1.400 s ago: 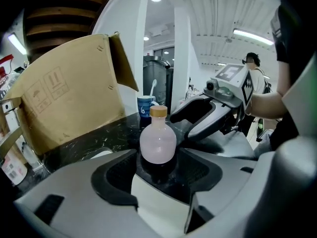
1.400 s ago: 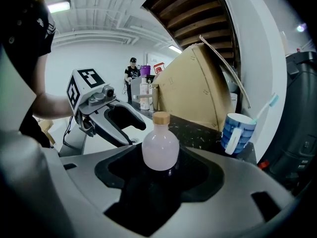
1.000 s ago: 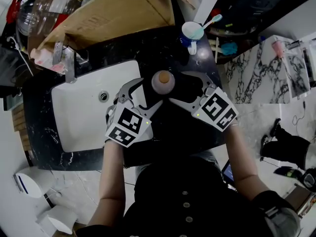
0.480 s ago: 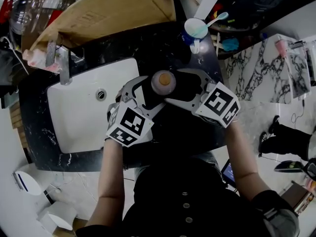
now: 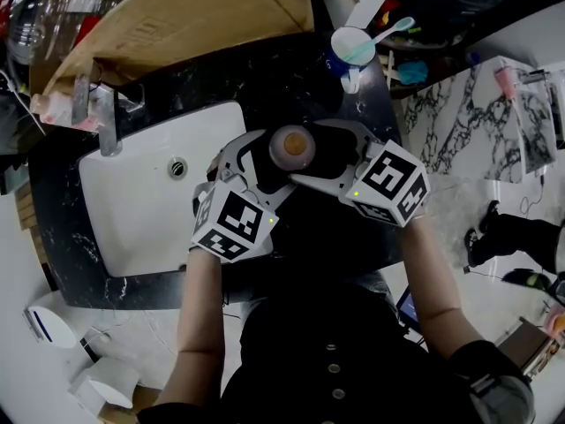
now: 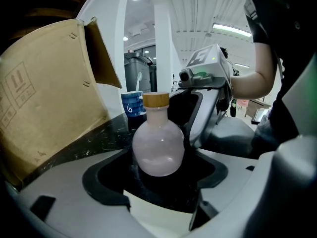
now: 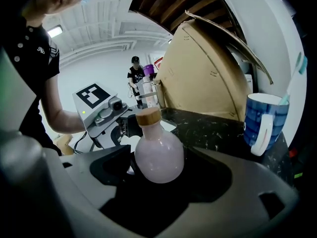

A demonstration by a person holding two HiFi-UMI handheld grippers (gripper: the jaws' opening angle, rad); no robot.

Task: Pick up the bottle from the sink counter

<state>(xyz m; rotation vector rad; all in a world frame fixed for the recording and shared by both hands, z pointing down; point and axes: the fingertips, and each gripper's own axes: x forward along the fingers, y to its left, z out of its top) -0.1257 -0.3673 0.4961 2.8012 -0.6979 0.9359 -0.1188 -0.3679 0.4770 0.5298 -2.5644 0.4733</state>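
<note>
On counter (image 5: pixel 265 82) — bottle (image 5: pixel 292 147) between jaws just opening | pad contact unclear

Black counter (image 5: pixel 296 85), bottle (image 5: pixel 292 146), blue mug (image 5: pixel 347 51), cardboard box (image 5: pixel 194 16) apparently resting there

Your bottle (image 5: pixel 292 147) is pale pink, tan on top; the worktop (image 5: pixel 291 85) is black with white flecks, the sink (image 5: pixel 141 219) white, the mug (image 5: pixel 350 49) blue, the box (image 5: pixel 194 16) brown.
</note>
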